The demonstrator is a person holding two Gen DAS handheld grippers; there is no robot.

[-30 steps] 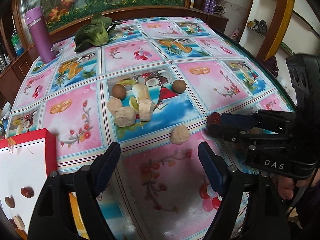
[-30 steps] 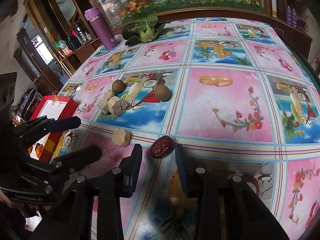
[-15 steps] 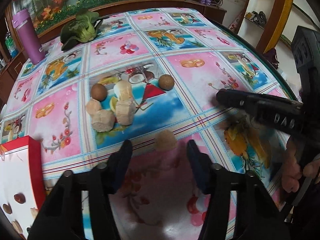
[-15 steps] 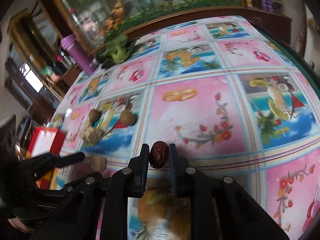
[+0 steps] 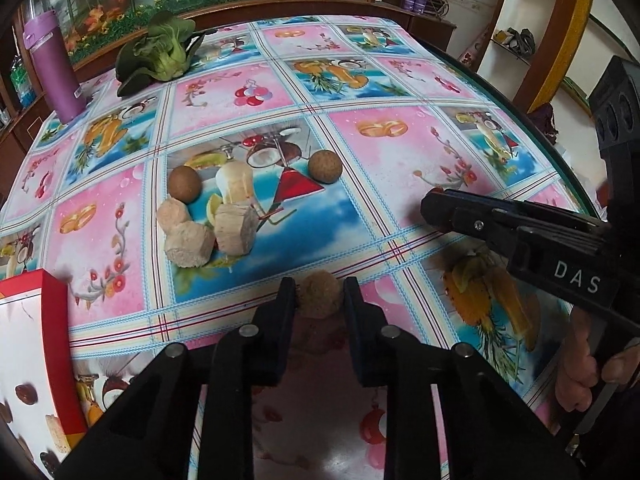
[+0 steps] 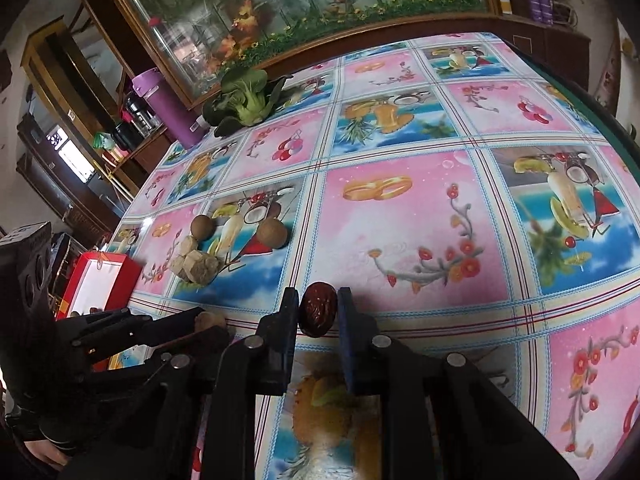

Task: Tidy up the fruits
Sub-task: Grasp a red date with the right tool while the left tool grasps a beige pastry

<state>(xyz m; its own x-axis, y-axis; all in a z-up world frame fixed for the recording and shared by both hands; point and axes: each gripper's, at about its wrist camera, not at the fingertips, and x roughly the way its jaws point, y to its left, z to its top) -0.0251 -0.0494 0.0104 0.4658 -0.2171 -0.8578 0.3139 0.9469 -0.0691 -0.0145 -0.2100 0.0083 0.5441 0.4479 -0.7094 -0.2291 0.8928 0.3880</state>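
With each tool clamped, the left tool on the pale tan crumbly ball and the right tool on the dark red wrinkled date, both should be carried level to the red-rimmed white box without squeezing harder.

The right half of the tablecloth lies bare, open to passage up to the far edge. Left of centre, a cluster of pale chunks and two brown round fruits blocks the way. The red box stands at the near left edge. At the far left, a leafy green vegetable and a purple bottle crowd the corner.
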